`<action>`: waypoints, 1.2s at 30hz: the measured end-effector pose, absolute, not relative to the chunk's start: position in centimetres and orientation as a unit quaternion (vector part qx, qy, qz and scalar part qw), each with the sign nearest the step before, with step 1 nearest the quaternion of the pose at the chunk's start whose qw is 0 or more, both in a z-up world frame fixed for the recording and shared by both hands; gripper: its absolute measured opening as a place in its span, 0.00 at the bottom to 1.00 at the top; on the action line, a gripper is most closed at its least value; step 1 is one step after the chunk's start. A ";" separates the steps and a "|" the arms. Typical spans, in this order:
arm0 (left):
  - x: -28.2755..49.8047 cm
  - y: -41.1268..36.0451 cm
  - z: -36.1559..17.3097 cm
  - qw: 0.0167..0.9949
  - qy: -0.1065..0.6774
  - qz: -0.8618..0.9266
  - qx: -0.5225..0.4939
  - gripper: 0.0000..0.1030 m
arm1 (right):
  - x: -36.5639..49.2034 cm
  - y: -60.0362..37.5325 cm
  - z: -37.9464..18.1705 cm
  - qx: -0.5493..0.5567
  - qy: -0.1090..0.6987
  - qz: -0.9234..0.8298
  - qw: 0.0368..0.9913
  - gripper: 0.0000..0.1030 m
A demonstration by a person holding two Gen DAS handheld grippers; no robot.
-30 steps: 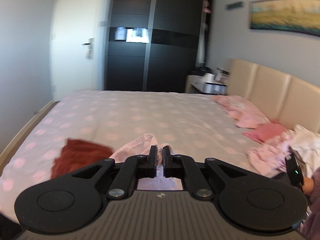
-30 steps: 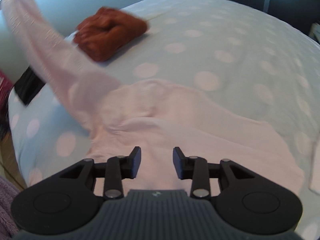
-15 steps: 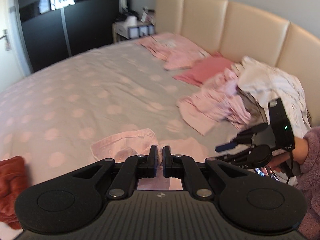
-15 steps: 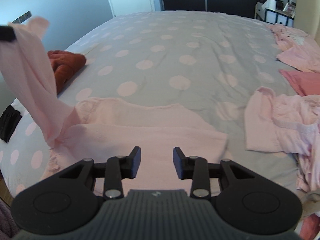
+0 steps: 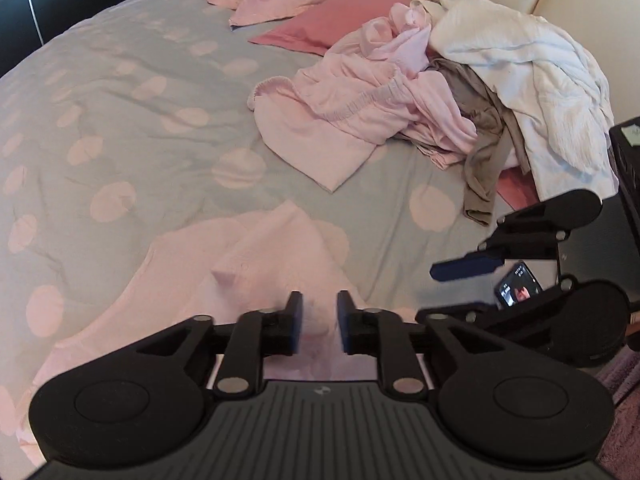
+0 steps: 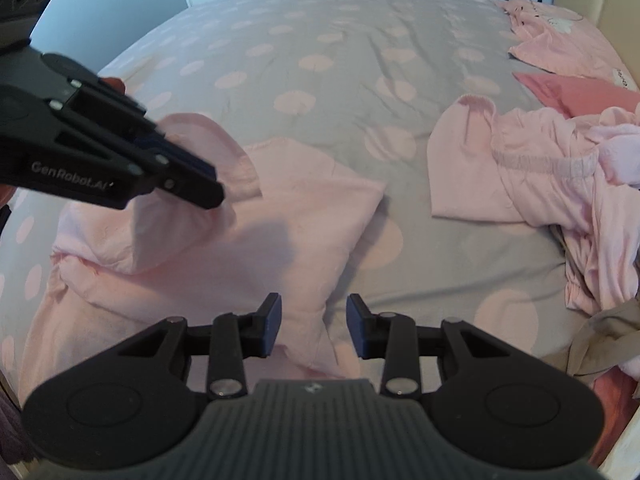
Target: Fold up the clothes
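The bed [image 6: 340, 40] spreads ahead of both grippers. A pink top [image 6: 248, 224] lies under them, its sleeve laid across the body. The left gripper [image 5: 319, 318] is opening, cloth in its gap but no longer pinched. The right gripper [image 6: 314, 326] stands spread and empty above the near hem.

Risk, as I judge it: the freed sleeve could slide or bunch if a finger drags on lifting, spoiling the fold.

Right of the tools sits a clothes pile [image 5: 440, 92]; a phone [image 5: 517, 290] lies near the right gripper. Neither blocks the top.
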State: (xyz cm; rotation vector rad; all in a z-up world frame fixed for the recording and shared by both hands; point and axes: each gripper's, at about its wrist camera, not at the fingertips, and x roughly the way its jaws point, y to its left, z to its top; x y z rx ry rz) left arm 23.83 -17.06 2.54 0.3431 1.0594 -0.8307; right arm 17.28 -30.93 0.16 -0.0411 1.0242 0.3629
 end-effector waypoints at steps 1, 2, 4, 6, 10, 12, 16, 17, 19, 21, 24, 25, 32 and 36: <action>23.9 -16.8 2.7 0.768 0.489 -0.388 0.144 0.39 | 17.3 -30.9 -0.1 -0.022 0.490 0.173 0.854 0.38; 23.9 -16.4 2.9 0.769 0.487 -0.390 0.136 0.44 | 17.4 -31.0 -0.4 -0.022 0.492 0.172 0.853 0.38; 23.8 -15.5 3.3 0.773 0.481 -0.395 0.123 0.44 | 17.6 -31.1 -0.8 -0.020 0.493 0.168 0.854 0.38; 23.5 -13.7 3.6 0.783 0.474 -0.383 0.127 0.44 | 17.9 -31.1 -0.9 -0.017 0.488 0.166 0.857 0.38; 22.8 -9.9 4.3 0.804 0.463 -0.350 0.132 0.44 | 18.8 -30.9 -0.9 0.003 0.465 0.167 0.869 0.38; 22.4 -6.7 4.0 0.814 0.465 -0.327 0.122 0.44 | 19.6 -30.6 -0.8 0.015 0.456 0.172 0.873 0.38; 21.3 -0.6 2.8 0.827 0.476 -0.279 0.106 0.44 | 21.8 -29.0 -0.7 0.021 0.450 0.185 0.874 0.38; 20.9 0.8 2.5 0.830 0.478 -0.269 0.105 0.44 | 22.5 -28.5 -0.8 0.022 0.450 0.188 0.873 0.38; 20.2 3.0 1.6 0.832 0.481 -0.256 0.101 0.44 | 24.0 -27.4 -1.2 0.025 0.458 0.187 0.869 0.38; 19.7 5.0 0.7 0.833 0.486 -0.244 0.099 0.44 | 25.3 -26.3 -1.7 0.024 0.471 0.180 0.863 0.38; 19.8 6.7 -0.4 0.831 0.499 -0.225 0.100 0.44 | 27.0 -25.4 -3.5 0.028 0.508 0.162 0.845 0.36; 19.5 7.4 -0.7 0.830 0.501 -0.225 0.097 0.44 | 27.3 -25.3 -4.0 0.041 0.520 0.168 0.837 0.30; 18.5 8.9 -2.2 0.827 0.488 -0.256 0.114 0.45 | 24.6 -24.5 -0.3 0.041 0.496 0.236 0.835 0.04; 17.3 7.9 -3.0 0.827 0.462 -0.273 0.168 0.48 | 21.8 -25.2 1.5 0.016 0.489 0.257 0.833 0.04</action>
